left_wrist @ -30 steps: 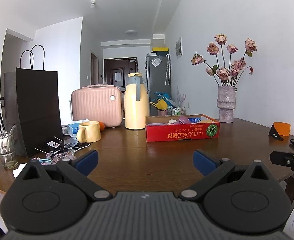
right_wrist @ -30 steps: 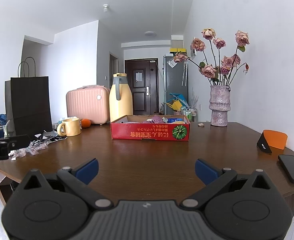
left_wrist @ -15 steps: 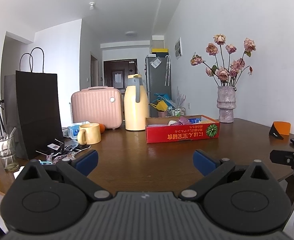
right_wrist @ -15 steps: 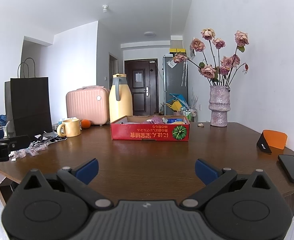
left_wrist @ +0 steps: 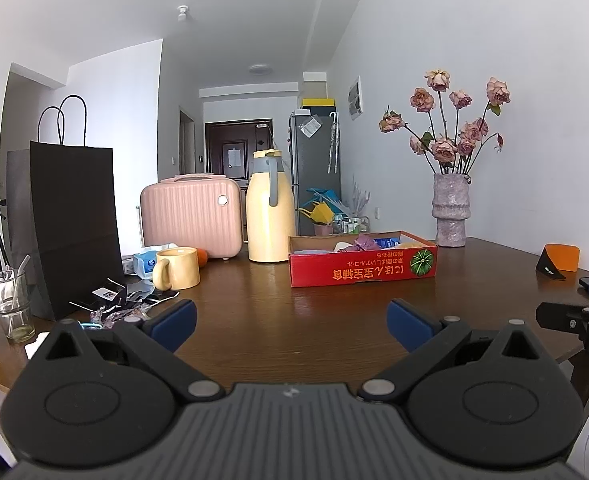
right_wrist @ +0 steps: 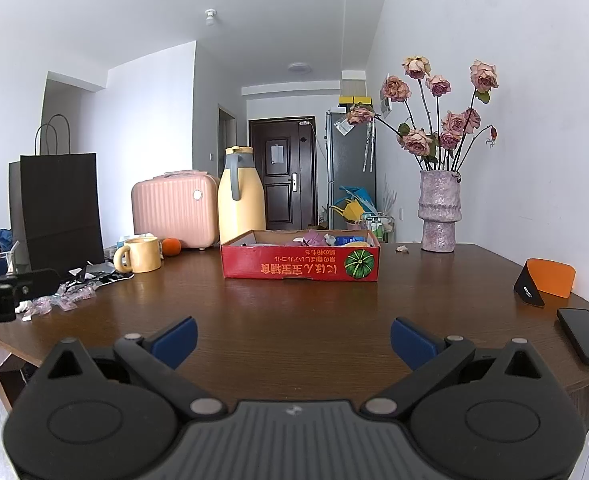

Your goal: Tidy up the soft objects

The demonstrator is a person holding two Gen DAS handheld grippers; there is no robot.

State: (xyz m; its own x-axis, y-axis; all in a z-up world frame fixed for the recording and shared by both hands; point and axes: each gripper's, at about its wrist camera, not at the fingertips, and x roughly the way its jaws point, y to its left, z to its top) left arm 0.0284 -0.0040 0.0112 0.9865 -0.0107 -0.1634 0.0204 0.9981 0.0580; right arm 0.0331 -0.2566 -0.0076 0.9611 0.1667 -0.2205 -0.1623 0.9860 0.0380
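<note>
A shallow red cardboard box stands on the brown table, holding soft bags and packets in purple, blue and yellow. Small crinkled plastic packets lie loose at the table's left side. My left gripper is open, hovering over the near table edge with nothing between its blue pads. My right gripper is open too, empty, facing the box from the near edge. Each gripper shows at the edge of the other's view.
On the left stand a black paper bag, a pink case, a yellow jug, a yellow mug and a glass. A flower vase, an orange holder and a phone are on the right.
The left wrist view has tilted up very slightly. Both grippers stay open and nothing on the table has moved.
</note>
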